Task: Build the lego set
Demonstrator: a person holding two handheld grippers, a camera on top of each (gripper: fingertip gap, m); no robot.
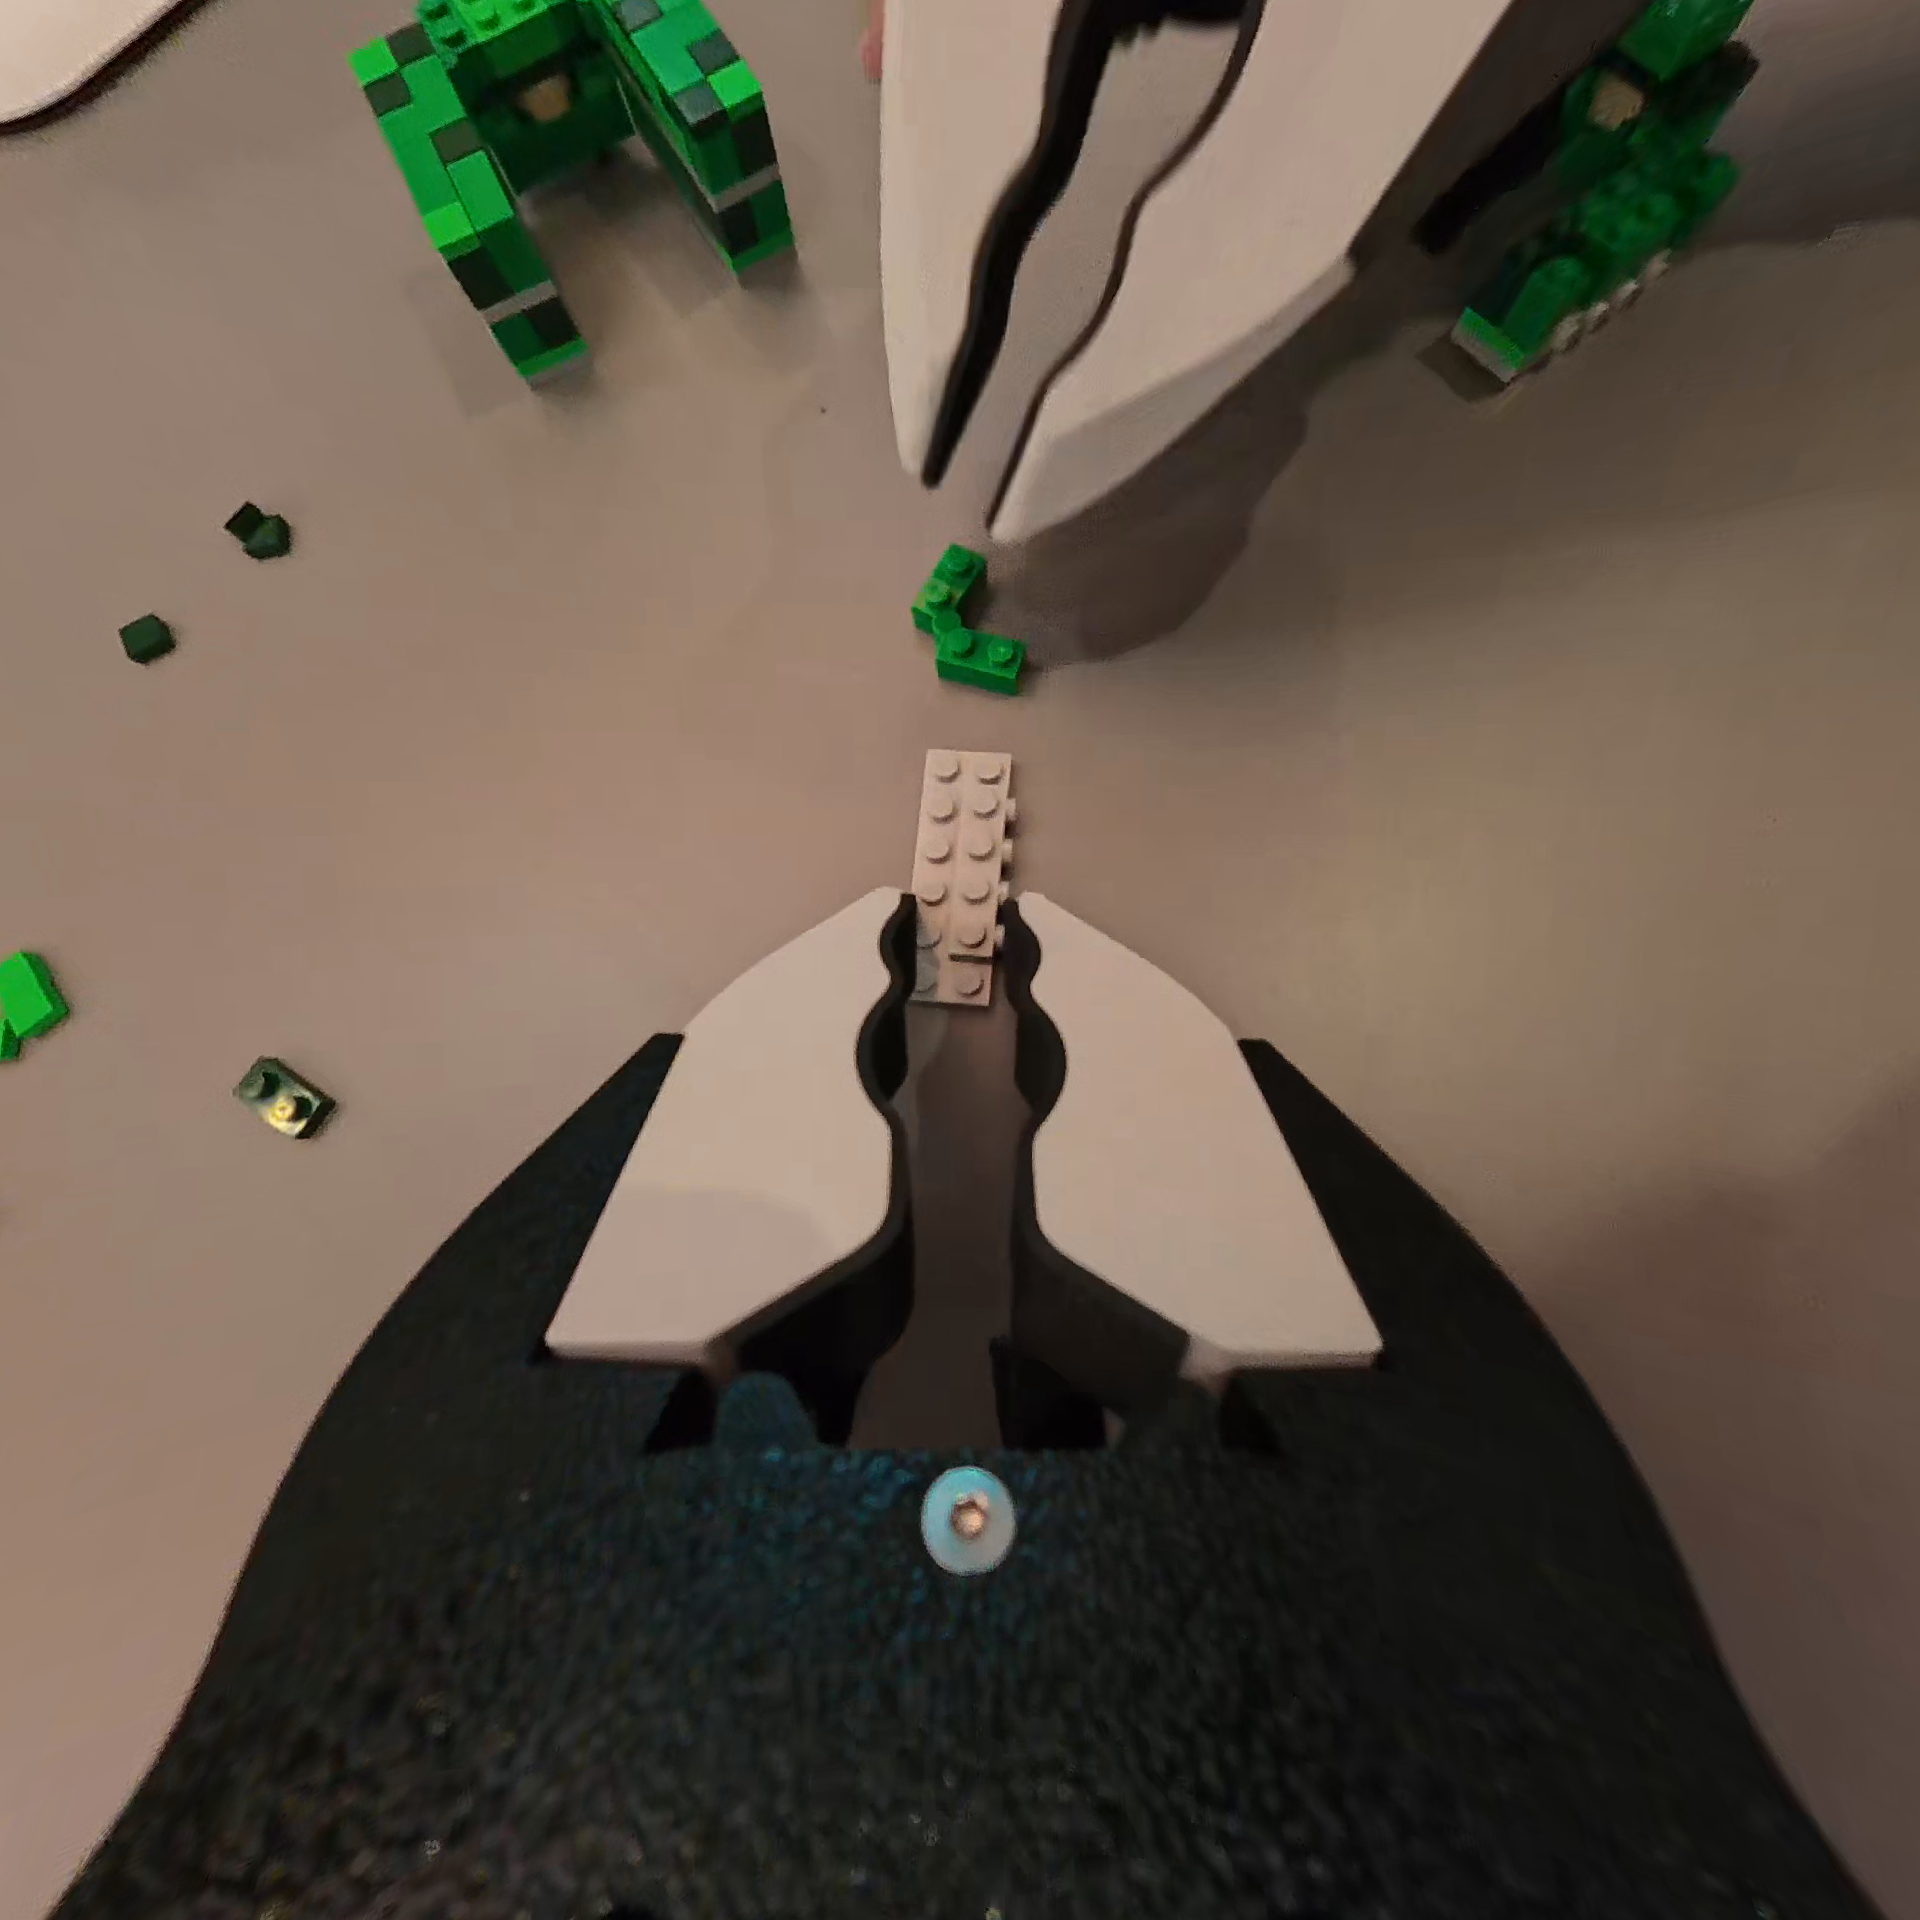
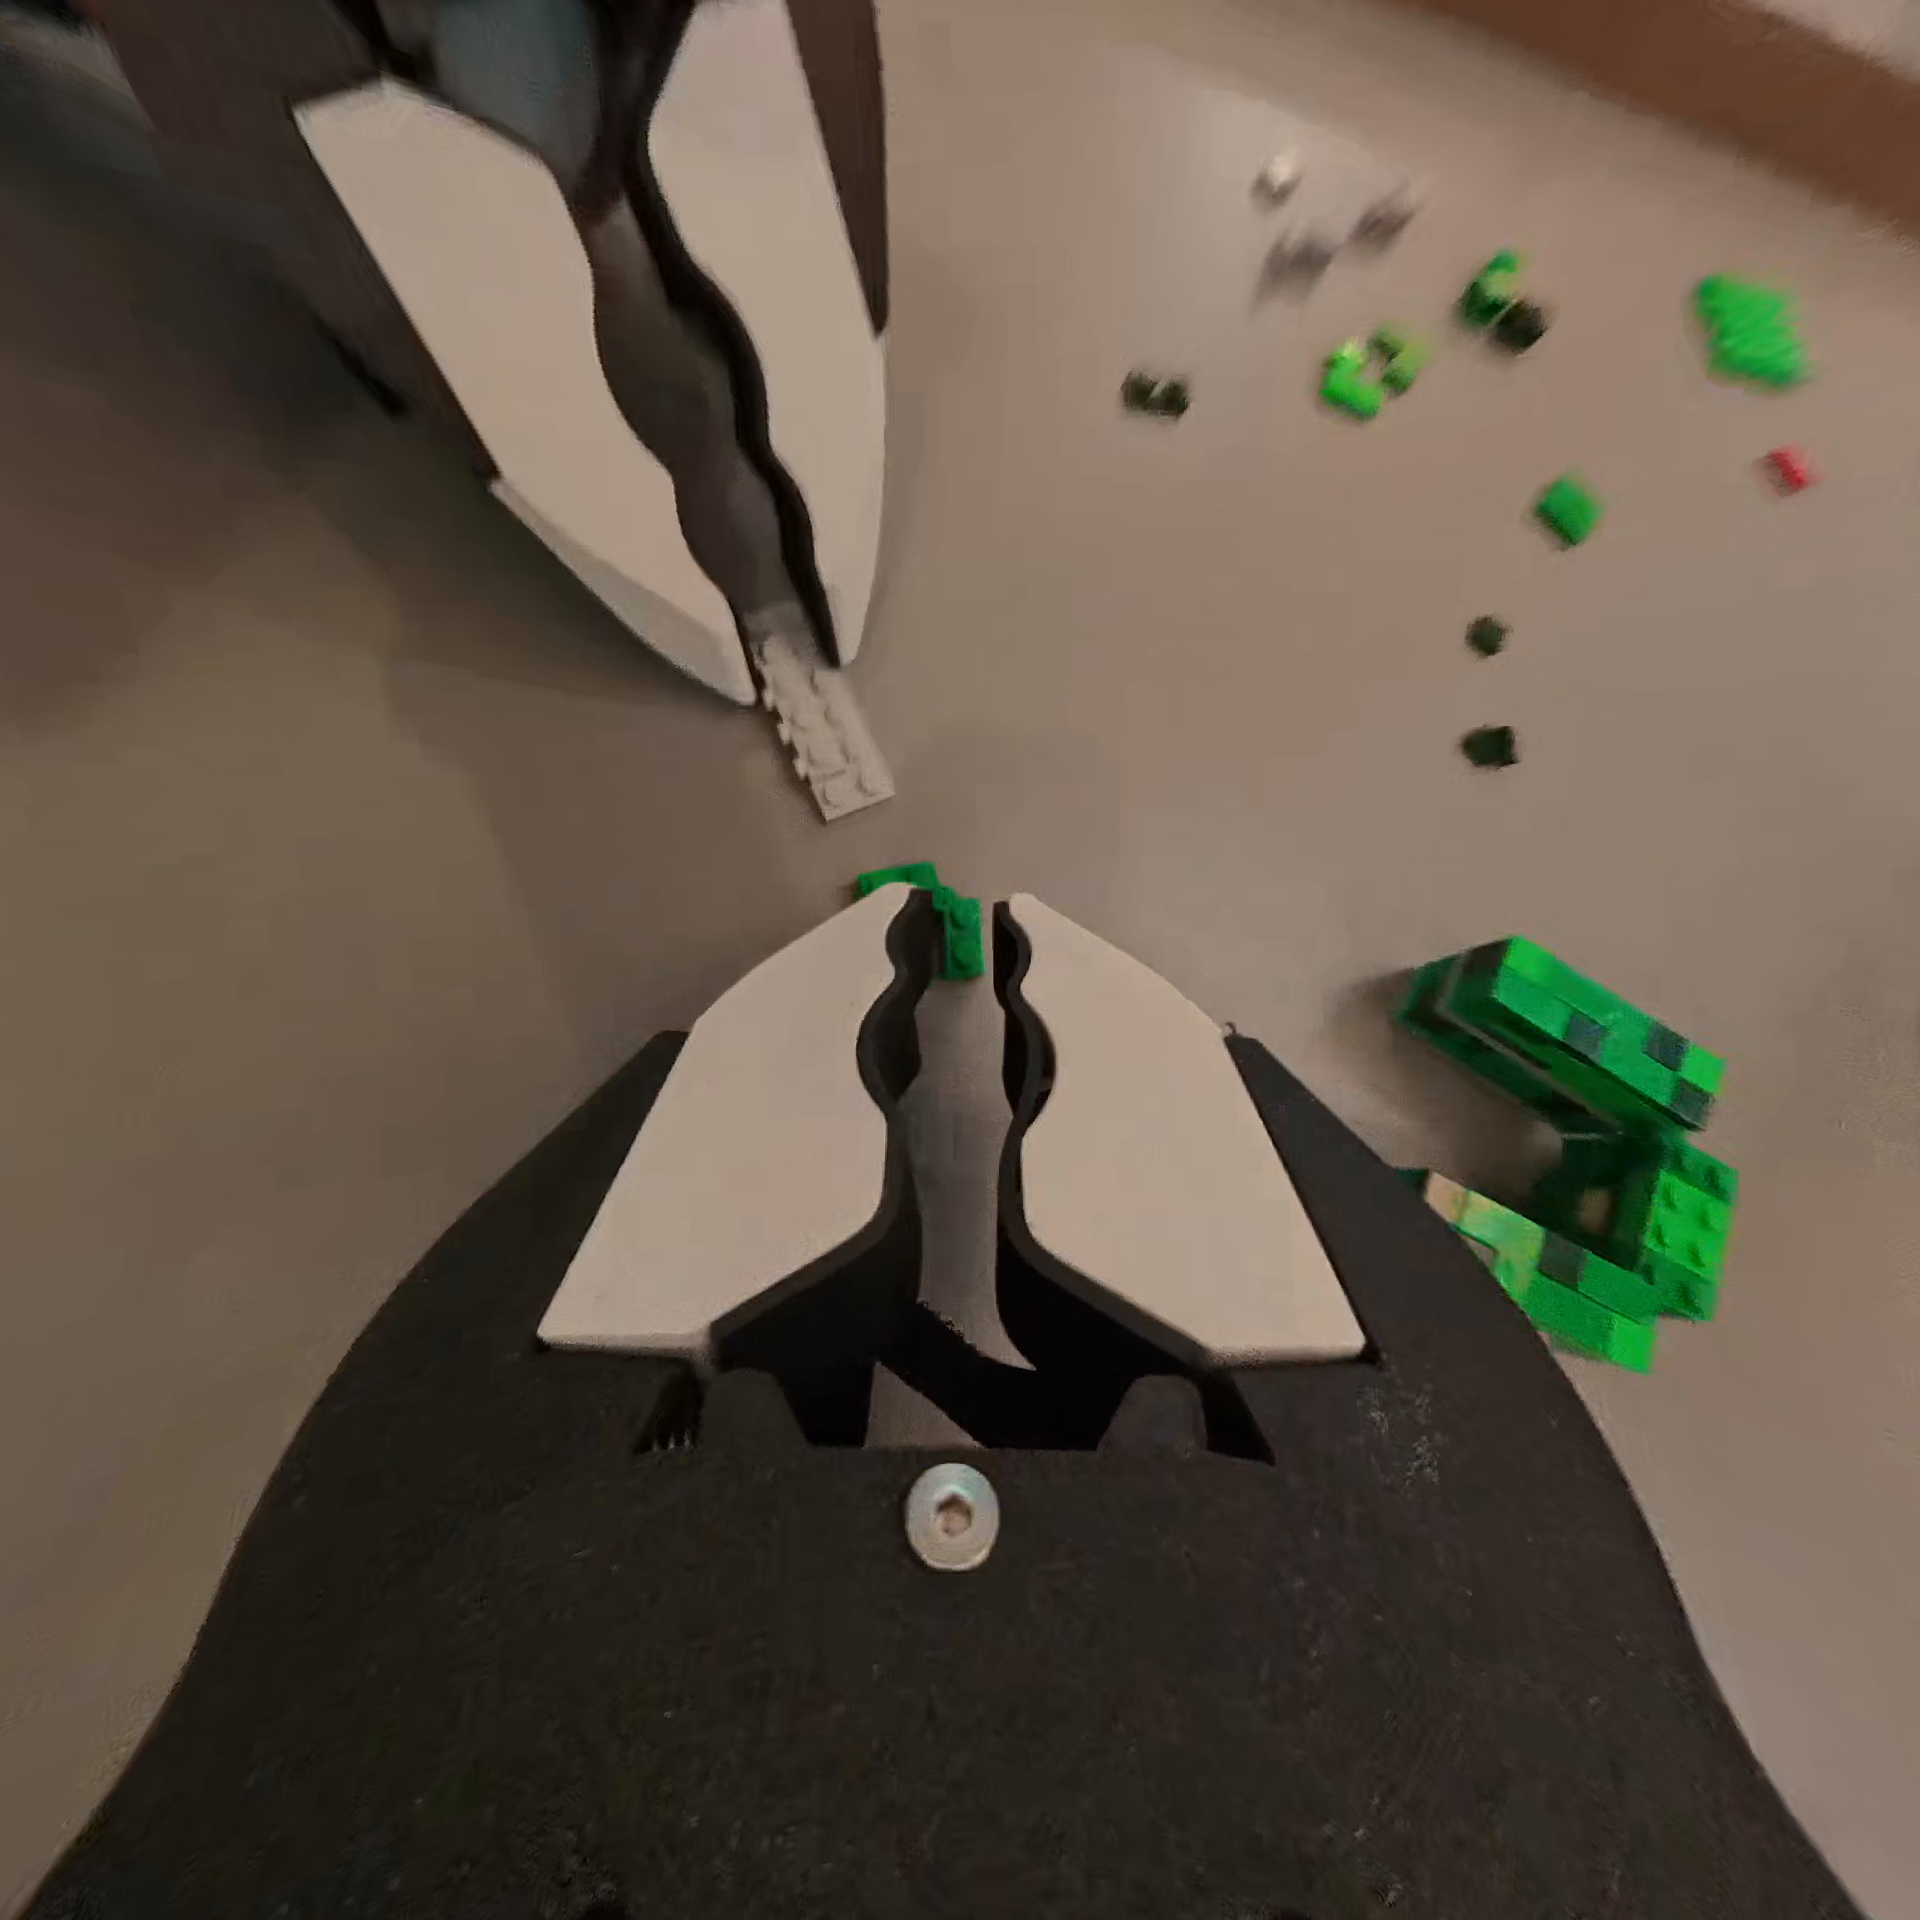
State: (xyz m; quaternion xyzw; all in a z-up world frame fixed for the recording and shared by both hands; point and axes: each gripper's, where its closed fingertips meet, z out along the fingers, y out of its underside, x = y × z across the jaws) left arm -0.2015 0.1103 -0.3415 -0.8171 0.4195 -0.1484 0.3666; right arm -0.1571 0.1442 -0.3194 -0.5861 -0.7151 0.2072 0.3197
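My left gripper (image 1: pixel 958 902) is shut on the near end of a long grey studded plate (image 1: pixel 964 821), holding it flat just above the grey table; it also shows in the right wrist view (image 2: pixel 821 743). A small bent bright-green piece (image 1: pixel 966 623) lies on the table just beyond the plate. My right gripper (image 2: pixel 951 904) hovers over it with its jaws a narrow gap apart and empty; the green piece (image 2: pixel 961 935) shows between its fingertips. In the left wrist view the right gripper (image 1: pixel 966 504) points down from the top.
A green block figure with legs (image 1: pixel 561 177) stands at the far left, and another green build (image 1: pixel 1590 208) stands behind the right gripper. Small dark green (image 1: pixel 260 530) and bright green (image 1: pixel 31 997) pieces are scattered at left. More loose pieces (image 2: pixel 1361 374) lie far right.
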